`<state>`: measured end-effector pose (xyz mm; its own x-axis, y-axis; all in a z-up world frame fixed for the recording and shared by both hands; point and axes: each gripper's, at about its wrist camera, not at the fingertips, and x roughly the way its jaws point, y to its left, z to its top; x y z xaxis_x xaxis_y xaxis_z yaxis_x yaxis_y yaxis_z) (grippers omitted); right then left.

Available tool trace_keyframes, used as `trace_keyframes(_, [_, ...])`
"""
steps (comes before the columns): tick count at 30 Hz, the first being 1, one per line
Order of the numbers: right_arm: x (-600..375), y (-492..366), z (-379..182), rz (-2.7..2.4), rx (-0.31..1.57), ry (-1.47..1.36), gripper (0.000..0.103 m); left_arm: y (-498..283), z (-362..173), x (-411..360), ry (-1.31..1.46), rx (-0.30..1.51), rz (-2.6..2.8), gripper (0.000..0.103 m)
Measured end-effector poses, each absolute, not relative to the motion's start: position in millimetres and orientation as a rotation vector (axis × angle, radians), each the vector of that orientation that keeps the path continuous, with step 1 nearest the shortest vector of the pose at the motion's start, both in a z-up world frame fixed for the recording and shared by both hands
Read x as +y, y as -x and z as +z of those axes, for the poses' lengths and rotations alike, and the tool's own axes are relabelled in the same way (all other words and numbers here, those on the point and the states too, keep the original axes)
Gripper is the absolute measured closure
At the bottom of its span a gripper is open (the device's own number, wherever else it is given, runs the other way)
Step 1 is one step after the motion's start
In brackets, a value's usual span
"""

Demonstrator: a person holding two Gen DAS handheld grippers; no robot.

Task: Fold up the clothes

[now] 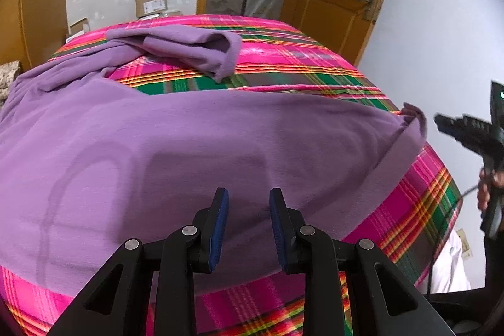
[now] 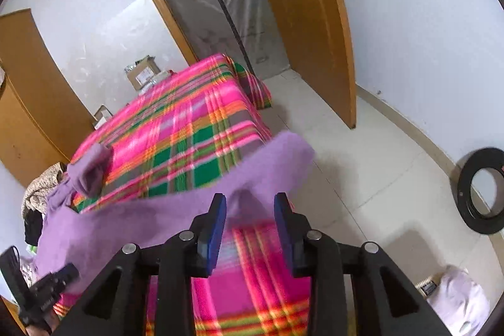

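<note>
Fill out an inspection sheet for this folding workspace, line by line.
Surface: pink, green and orange plaid blanket covering the bed.
Job's things: purple knit shirt spread flat, one sleeve bunched at the far side.
Clutter: opened cardboard boxes beyond the bed; black ring on the tile floor.
Grippers: left hand-held gripper open above the shirt; right hand-held gripper open, nothing between its jaws.
Cables: thin black cable below the right hand-held gripper.
Surroundings: orange wooden door, white walls.

A purple shirt (image 1: 195,153) lies spread flat across the plaid-covered bed (one sleeve bunched up).
</note>
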<state>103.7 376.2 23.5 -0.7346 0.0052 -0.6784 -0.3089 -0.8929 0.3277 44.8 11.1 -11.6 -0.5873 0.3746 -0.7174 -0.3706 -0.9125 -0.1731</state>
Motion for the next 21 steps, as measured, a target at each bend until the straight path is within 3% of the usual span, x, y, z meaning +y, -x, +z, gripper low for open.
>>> trace_keyframes(12, [365, -49, 1, 2.594, 0.449, 1.228, 0.07, -43, -14, 18, 1.122, 0.016, 2.47, 0.075])
trace_keyframes(13, [366, -53, 0, 2.599, 0.449, 1.226, 0.072, -42, -14, 18, 1.122, 0.015, 2.469, 0.075])
trace_keyframes(15, [367, -60, 1, 2.616, 0.45, 1.213, 0.09, -42, -14, 18, 1.121, 0.015, 2.467, 0.075])
trace_keyframes(21, [377, -82, 28, 2.754, 0.606, 1.009, 0.096, -42, -14, 19, 1.117, 0.018, 2.459, 0.075])
